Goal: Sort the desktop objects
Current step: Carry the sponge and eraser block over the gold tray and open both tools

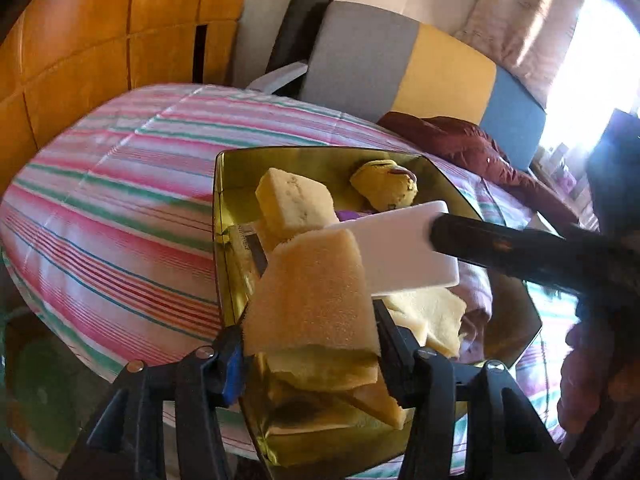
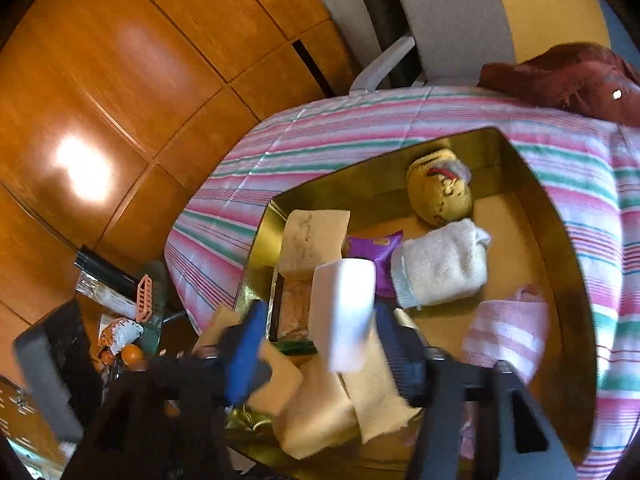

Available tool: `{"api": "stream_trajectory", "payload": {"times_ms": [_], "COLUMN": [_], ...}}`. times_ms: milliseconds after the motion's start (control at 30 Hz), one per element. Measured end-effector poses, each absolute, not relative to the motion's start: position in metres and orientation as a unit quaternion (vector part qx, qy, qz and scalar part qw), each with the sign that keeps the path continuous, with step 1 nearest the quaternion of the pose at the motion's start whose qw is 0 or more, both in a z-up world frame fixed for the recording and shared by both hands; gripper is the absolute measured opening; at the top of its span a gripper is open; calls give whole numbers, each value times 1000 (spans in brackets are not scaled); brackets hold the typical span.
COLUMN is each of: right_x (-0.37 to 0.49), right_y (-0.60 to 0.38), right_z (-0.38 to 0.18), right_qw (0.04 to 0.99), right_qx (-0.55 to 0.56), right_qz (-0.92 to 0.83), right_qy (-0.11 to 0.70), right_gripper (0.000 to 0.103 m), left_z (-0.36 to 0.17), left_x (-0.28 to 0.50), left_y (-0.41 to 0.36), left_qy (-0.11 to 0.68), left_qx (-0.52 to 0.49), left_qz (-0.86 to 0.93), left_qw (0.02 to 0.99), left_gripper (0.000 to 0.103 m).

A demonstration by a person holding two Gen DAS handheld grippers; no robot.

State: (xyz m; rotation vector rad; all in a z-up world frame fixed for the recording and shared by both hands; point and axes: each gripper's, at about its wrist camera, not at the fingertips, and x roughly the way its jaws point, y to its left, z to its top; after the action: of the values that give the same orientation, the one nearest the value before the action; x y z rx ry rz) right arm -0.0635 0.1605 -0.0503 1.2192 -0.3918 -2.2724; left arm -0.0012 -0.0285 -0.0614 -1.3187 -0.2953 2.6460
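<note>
A gold box [image 1: 221, 200] sits open on the striped tablecloth [image 1: 120, 200]. My left gripper [image 1: 308, 332] is over its near end, shut on a yellow sponge [image 1: 312, 292] that fills the gap between both pads. My right gripper [image 2: 320, 314] is over the same box [image 2: 520, 152]. Its jaws stand apart around a blurred white block [image 2: 344, 312], with a gap beside the blue left pad. In the left wrist view the white block [image 1: 400, 252] hangs over the box behind a black right finger [image 1: 500, 248]. Another sponge [image 2: 312, 240] lies in the box.
Also in the box are a yellow plush ball [image 2: 440, 192], a purple packet [image 2: 374, 250], a rolled white towel [image 2: 440, 268] and a pink striped towel [image 2: 508, 332]. A maroon jacket [image 1: 460, 144] lies at the table's far edge. Wood panels [image 2: 120, 80] and clutter [image 2: 124, 312] are on the left.
</note>
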Motion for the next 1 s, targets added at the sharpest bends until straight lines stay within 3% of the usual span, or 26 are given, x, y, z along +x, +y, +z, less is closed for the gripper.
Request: {"api": "stream_trajectory", "payload": {"times_ms": [400,500,567,1000], "right_x": [-42,-37,-35,-21], "right_y": [176,177,179,192], "right_z": [-36,-37,-37,-40], "right_qw": [242,235,231,206], "right_qx": [429,428,427,425], "right_qz": [-857,-861,-862,-870], "right_qy": [-149,-143,-143,-137], "right_gripper": [72,73,74,76], "left_z": [-39,-36,-41,-54], "left_x": [31,38,37,-7], "left_y": [-51,-50,-47,-27], "left_qy": [-131,-111,-95,-53], "left_qx": [-412,-395,-403,-429], "left_qz": [900,911,909,901], "left_qw": [60,48,50,27], "left_gripper": [62,58,48,49]}}
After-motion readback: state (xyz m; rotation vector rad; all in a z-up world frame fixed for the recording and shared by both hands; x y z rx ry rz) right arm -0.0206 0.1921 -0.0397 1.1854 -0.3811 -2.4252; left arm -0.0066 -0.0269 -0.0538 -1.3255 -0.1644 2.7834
